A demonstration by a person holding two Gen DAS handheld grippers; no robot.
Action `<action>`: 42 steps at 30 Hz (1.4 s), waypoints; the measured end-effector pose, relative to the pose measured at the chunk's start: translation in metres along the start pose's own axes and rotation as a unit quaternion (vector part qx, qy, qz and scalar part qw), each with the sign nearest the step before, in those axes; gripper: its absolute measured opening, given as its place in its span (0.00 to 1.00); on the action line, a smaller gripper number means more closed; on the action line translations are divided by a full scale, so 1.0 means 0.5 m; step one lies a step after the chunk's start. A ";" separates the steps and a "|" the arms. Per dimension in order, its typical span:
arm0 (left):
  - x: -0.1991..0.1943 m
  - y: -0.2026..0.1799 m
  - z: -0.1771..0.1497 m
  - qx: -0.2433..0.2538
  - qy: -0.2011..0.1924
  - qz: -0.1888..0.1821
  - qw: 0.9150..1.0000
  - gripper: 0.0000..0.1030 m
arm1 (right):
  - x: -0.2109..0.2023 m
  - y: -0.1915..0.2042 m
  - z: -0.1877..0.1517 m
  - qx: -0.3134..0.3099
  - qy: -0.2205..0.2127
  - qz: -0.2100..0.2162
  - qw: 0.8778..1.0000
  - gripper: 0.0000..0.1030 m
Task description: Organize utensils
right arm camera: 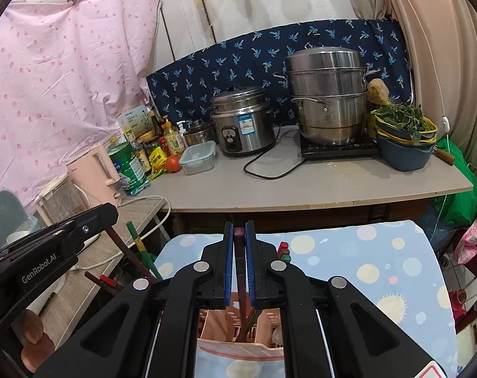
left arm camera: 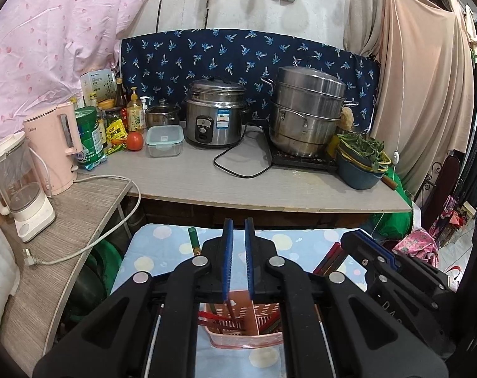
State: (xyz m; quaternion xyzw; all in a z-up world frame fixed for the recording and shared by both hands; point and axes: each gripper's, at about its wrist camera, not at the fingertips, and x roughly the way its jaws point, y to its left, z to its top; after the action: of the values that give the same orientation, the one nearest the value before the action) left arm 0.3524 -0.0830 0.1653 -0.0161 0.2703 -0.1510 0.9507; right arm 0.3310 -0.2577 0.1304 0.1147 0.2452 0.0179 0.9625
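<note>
I have both grippers over the pink slotted holder [right arm camera: 238, 324], which stands on the dotted cloth [right arm camera: 380, 267].

The right gripper [right arm camera: 239, 236] is nearly closed, pads clamped on one dark chopstick [right arm camera: 240, 283]. Its long axis runs steeply down between the pads, lower end already inside the holder directly below. The coming move turns on that alignment, so I judge release into the compartment is next.

The left gripper [left arm camera: 236, 233] is nearly closed too; a thin reddish stick [left arm camera: 229, 307] shows beneath its pads, but I cannot tell whether it is gripped.

Count: one holder; several chopsticks in it, red, dark and one green [left arm camera: 194, 241]; exact number unclear.
</note>
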 end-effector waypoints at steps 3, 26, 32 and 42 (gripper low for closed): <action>-0.005 0.000 -0.004 0.002 -0.003 0.006 1.000 0.29 | -0.011 0.005 -0.003 -0.005 -0.007 -0.001 1.000 0.14; -0.099 -0.024 -0.098 0.033 -0.008 0.037 0.999 0.63 | -0.139 0.020 -0.094 -0.029 0.003 -0.019 0.999 0.43; -0.123 -0.028 -0.133 0.033 -0.001 0.039 0.999 0.63 | -0.173 0.017 -0.139 -0.031 0.013 -0.036 0.999 0.44; -0.157 -0.028 -0.213 0.035 0.024 0.041 0.998 0.63 | -0.223 0.017 -0.218 -0.031 0.039 -0.060 0.997 0.53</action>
State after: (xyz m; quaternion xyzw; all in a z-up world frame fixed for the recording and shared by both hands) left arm 0.2296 -0.0676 0.1159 0.0318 0.2878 -0.1220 0.9494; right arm 0.1812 -0.2364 0.0916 0.0686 0.2882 -0.0282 0.9547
